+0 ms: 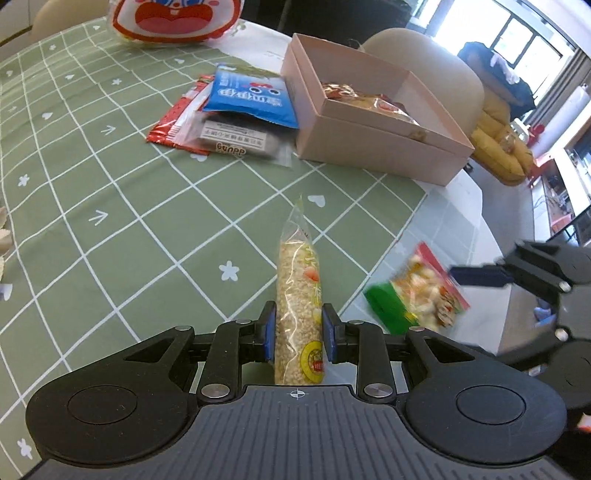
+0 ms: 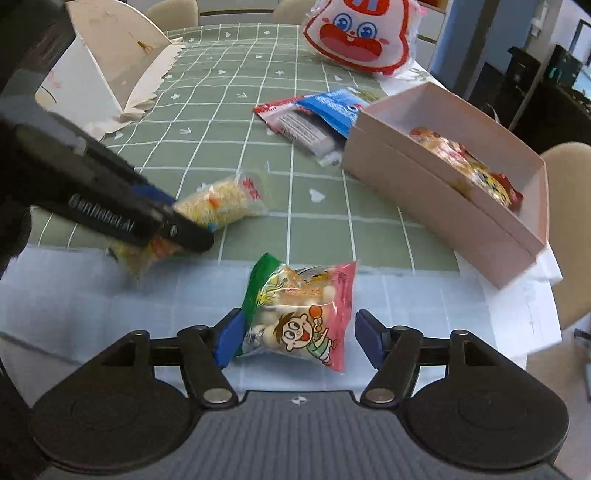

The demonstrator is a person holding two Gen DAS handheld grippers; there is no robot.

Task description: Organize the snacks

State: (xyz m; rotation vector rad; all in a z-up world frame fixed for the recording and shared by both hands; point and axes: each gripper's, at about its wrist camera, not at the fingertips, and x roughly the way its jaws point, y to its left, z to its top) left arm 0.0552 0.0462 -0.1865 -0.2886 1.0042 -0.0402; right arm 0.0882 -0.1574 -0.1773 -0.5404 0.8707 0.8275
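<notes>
A long clear packet of puffed-rice bar (image 1: 299, 291) sticks forward from my left gripper (image 1: 298, 321), which is shut on its lower half above the green checked cloth. In the right wrist view the same packet (image 2: 221, 203) juts from the left gripper (image 2: 177, 218) at left. A small green-and-pink snack bag with a cartoon child (image 2: 299, 317) sits between the pads of my right gripper (image 2: 297, 332). The left pad touches its green edge and the right pad stands clear, so it is open. The pink cardboard box (image 2: 424, 199) holds several red-orange snack bags.
A blue packet (image 1: 251, 96) lies on red and clear ones beside the pink box (image 1: 369, 151). A big rabbit-face bag (image 2: 358, 33) sits at the far side. An opened white paper carton (image 2: 99, 74) stands at left. The table edge and a beige chair (image 2: 569, 206) lie right.
</notes>
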